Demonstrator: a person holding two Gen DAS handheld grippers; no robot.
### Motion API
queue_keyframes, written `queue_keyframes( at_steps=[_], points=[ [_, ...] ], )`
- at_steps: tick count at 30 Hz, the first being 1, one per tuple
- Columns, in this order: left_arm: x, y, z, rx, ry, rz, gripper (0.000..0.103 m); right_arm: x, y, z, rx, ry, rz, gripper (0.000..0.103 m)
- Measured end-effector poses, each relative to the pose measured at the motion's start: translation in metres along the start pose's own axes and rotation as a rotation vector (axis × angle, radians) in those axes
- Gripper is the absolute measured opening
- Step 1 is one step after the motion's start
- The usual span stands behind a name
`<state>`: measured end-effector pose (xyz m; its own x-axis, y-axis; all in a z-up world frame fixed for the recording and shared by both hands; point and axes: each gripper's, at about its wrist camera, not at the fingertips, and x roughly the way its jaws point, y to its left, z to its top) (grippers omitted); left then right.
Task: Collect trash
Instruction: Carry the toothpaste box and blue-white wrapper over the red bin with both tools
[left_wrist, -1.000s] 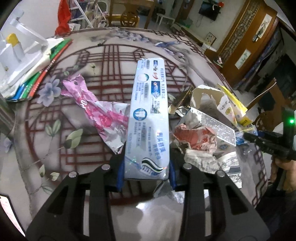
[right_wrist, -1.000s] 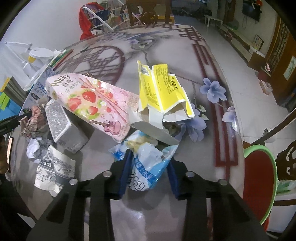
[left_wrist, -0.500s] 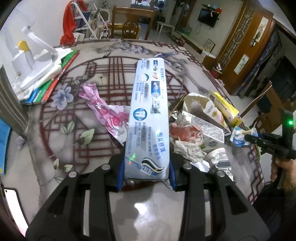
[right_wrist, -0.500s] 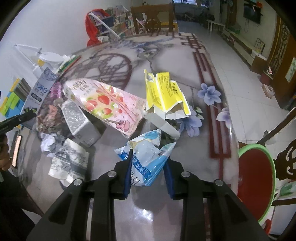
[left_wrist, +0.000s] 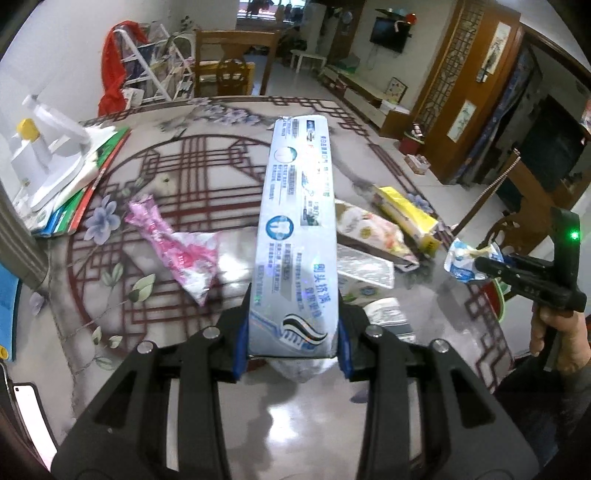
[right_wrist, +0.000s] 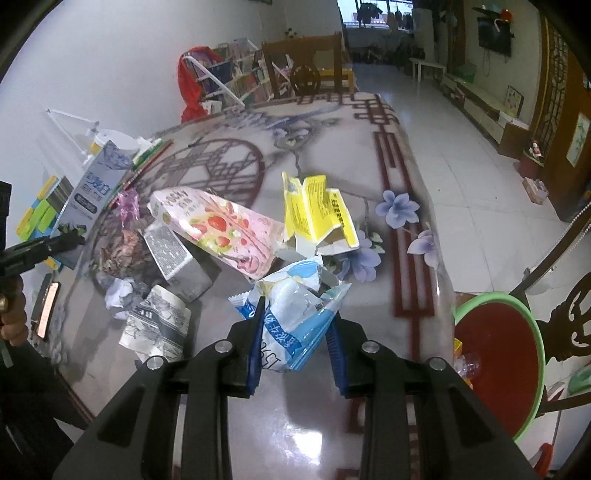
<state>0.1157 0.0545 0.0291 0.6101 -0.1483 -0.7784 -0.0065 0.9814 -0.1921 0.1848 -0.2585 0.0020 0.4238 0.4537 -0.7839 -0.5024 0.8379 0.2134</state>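
Note:
My left gripper (left_wrist: 293, 336) is shut on a long silver-blue toothpaste box (left_wrist: 297, 236), held up above the table. My right gripper (right_wrist: 295, 332) is shut on a blue-and-white plastic wrapper (right_wrist: 295, 314), lifted off the table; it also shows in the left wrist view (left_wrist: 463, 260). On the table lie a pink strawberry Pocky box (right_wrist: 218, 229), a torn yellow carton (right_wrist: 317, 214), a silver box (right_wrist: 173, 258), crumpled paper (right_wrist: 118, 295) and a pink wrapper (left_wrist: 177, 247). A red bin with a green rim (right_wrist: 498, 365) stands beside the table at the right.
A white desk lamp (left_wrist: 48, 147) sits on books (left_wrist: 92, 184) at the table's far left. A phone (right_wrist: 46, 310) lies near the table's edge. Wooden chairs (right_wrist: 306, 70) and a rack stand behind the table.
Both grippers have risen and drawn back from the table with their loads. The wrapper has left the trash pile.

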Motion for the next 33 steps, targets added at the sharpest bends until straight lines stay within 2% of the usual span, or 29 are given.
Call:
queue_keyframes(
  at_steps=[15, 25, 33],
  points=[
    [0.021, -0.077, 0.017, 0.099, 0.019, -0.092, 0.035, -0.034, -0.03, 0.0, 0.077, -0.085, -0.006, 0.028],
    [0.051, -0.15, 0.028, 0.174, 0.055, -0.193, 0.035, -0.062, -0.076, -0.016, 0.175, -0.139, -0.052, 0.028],
    [0.075, -0.211, 0.034, 0.225, 0.085, -0.288, 0.035, -0.094, -0.128, -0.03, 0.307, -0.197, -0.102, 0.028]
  ],
)
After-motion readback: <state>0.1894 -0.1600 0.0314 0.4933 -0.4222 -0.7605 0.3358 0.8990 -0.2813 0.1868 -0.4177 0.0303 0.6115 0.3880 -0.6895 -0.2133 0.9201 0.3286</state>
